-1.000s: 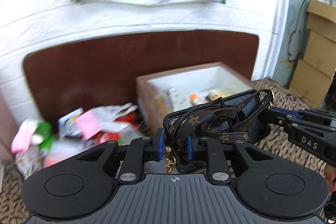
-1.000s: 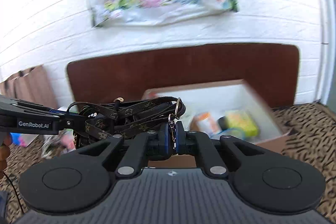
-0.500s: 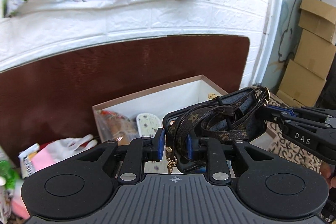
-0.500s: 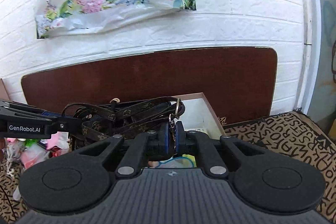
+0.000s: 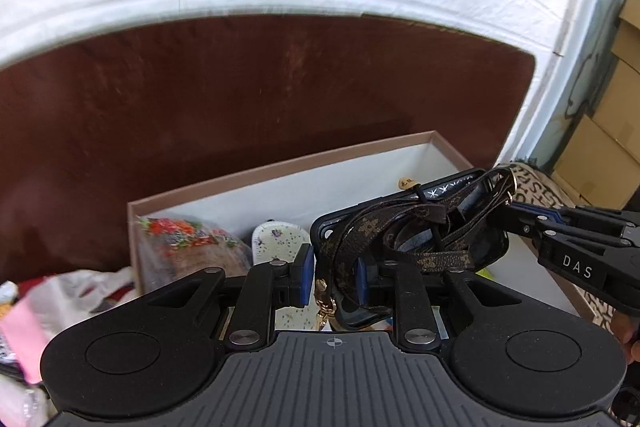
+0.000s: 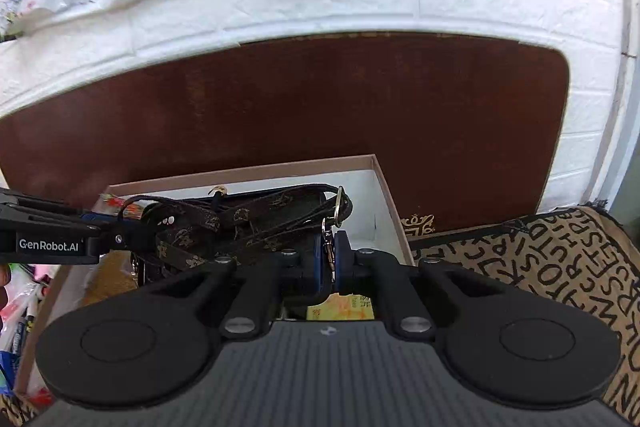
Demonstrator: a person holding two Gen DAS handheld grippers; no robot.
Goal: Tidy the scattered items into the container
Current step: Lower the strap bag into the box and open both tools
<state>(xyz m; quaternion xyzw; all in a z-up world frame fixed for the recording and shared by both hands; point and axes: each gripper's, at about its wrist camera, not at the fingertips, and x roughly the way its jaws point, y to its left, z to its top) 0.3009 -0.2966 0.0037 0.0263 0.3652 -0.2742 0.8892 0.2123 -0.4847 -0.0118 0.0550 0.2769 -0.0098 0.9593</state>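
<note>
The phone case [image 5: 408,231], a dark slab wound about with a brown patterned strap [image 5: 400,223], hangs in the air over the open box [image 5: 280,171], carried between two grippers. In my judgement it is light, and it handles as two different things at once. The case itself looks stiff enough to take a pinch on its edge without bending, while the strap is limp and loose, with metal clips and a ring [image 6: 340,205] that can swing, slide or catch on the box rim.

The left gripper [image 5: 332,277] has its blue-padded fingers [image 5: 306,273] clamped on the near end of the case with a loop of strap caught between them. The right gripper [image 6: 329,255] comes in from the other end, and its fingers are pressed nearly together on the strap hardware beside the ring. That is a hold on the soft part only, so it probably steadies more than it bears. The case edge looks like the safer place to grip.

Below, the box already holds a floral packet [image 5: 184,235] at its left end, a speckled white item [image 5: 276,243] beside that, and something yellow [image 6: 340,307] under the right gripper. The box sits on a lettered cloth [image 6: 560,255] against a dark brown board [image 5: 240,99]. More loose items [image 5: 60,299] lie outside the box's left edge.
</note>
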